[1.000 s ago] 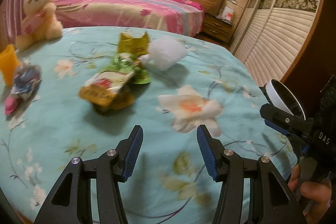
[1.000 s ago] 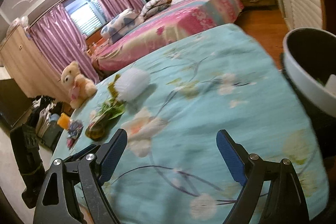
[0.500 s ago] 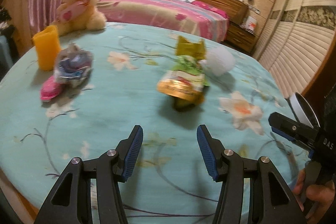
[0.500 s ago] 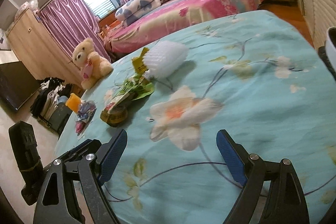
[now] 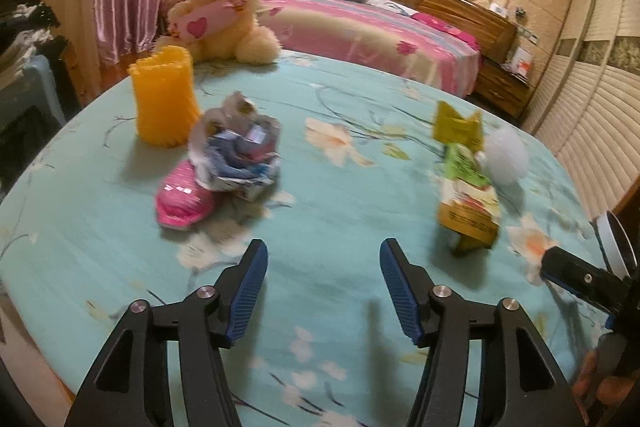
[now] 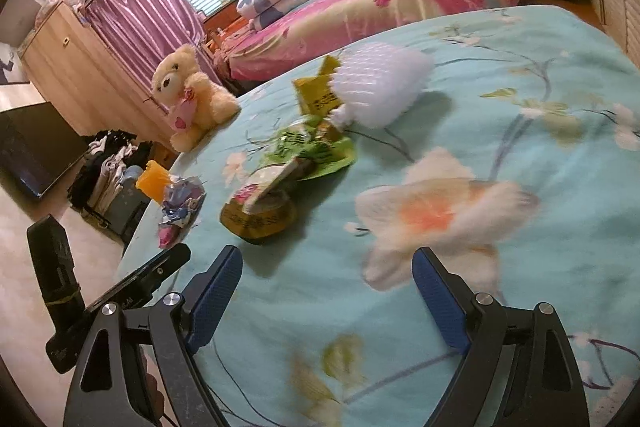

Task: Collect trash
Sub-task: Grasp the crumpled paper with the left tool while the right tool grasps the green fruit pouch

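Lying scattered on a turquoise flowered bedspread (image 5: 360, 219) are several pieces of trash. Nearest the left gripper (image 5: 323, 291) is a crumpled wrapper (image 5: 236, 151), a wad of white, blue and pink printed paper or foil, resting against a bright pink ribbed piece (image 5: 184, 199) that pokes out from under it. Just beyond them stands an orange ribbed cup (image 5: 165, 99) with a jagged rim, upright. Off to the right lies a second cluster: a flattened snack packet (image 5: 468, 207) with a gold-brown end and a green and white printed top, a torn yellow packet (image 5: 456, 125) standing behind it, and a white foam net sleeve (image 5: 505, 157) touching the cluster's far side. In the right wrist view the same snack packet (image 6: 260, 211) lies on a green wrapper (image 6: 320, 155), with the foam sleeve (image 6: 380, 87) behind.

A cream teddy bear (image 5: 220, 7) sits at the far edge of the bedspread.

Both tongs hang over bare cloth, short of the trash. The left gripper's jaws are opening, nothing between them. The right gripper (image 6: 327, 291) stands wide apart and empty
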A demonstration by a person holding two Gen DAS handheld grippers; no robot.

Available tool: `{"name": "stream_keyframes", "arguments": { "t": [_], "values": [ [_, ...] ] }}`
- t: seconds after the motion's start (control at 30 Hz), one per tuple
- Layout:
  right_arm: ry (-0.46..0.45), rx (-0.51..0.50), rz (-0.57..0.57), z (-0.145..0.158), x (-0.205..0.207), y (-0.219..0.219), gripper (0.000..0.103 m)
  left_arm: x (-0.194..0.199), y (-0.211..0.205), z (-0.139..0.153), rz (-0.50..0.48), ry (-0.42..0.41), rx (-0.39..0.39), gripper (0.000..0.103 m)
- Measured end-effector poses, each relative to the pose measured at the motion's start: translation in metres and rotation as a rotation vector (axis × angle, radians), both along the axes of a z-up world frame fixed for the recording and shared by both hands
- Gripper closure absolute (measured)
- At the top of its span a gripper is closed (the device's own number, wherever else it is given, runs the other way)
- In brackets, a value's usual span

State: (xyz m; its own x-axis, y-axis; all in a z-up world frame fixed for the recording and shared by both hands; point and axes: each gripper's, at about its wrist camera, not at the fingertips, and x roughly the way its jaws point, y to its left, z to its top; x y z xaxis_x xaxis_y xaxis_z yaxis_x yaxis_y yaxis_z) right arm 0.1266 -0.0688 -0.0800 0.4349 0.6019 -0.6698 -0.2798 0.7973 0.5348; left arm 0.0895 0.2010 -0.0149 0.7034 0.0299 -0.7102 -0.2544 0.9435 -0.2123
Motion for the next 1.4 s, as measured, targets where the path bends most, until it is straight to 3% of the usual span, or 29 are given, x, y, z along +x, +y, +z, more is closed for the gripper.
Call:
{"name": "stream_keyframes", "arguments": {
  "t": [0.37,0.57,0.63,0.7,0.77,0.8,0.83,0.93,0.97,1.1,1.4],
  "values": [
    [0.037,0.045,0.018,-0.005,0.018,0.027,0.015,0.042,0.029,0.007,0.047,-0.008,0.1,0.031],
    [0.069,0.085,-0.01,-0.008,0.032,0.033,0.013,0.068,0.034,0.001,0.05,0.009,0.147,0.032],
    [0.073,0.088,-0.014,-0.009,0.036,0.038,0.013,0.077,0.033,-0.006,0.04,0.034,0.174,0.034],
    [0.067,0.074,-0.016,-0.01,0.039,0.043,0.016,0.084,0.03,-0.01,0.022,0.045,0.179,0.05],
    [0.054,0.044,-0.01,-0.01,0.04,0.05,0.017,0.089,0.027,-0.013,-0.005,0.058,0.187,0.072],
    [0.044,0.022,-0.01,-0.009,0.04,0.053,0.023,0.091,0.025,-0.014,-0.021,0.054,0.181,0.075],
    [0.035,-0.007,-0.007,-0.009,0.041,0.056,0.036,0.091,0.024,-0.013,-0.029,0.047,0.174,0.081],
    [0.029,0.003,0.022,-0.01,0.039,0.057,0.062,0.086,0.017,-0.01,-0.065,0.024,0.147,0.084],
    [0.024,0.002,0.023,-0.009,0.038,0.055,0.062,0.084,0.015,-0.009,-0.074,0.018,0.14,0.089],
    [0.025,0.019,0.036,-0.005,0.029,0.042,0.068,0.077,0.0,-0.01,-0.128,0.008,0.082,0.09],
    [0.002,0.041,0.049,0.01,0.003,-0.002,0.07,0.064,-0.036,-0.003,-0.235,-0.018,-0.009,0.09]
  ]
}}
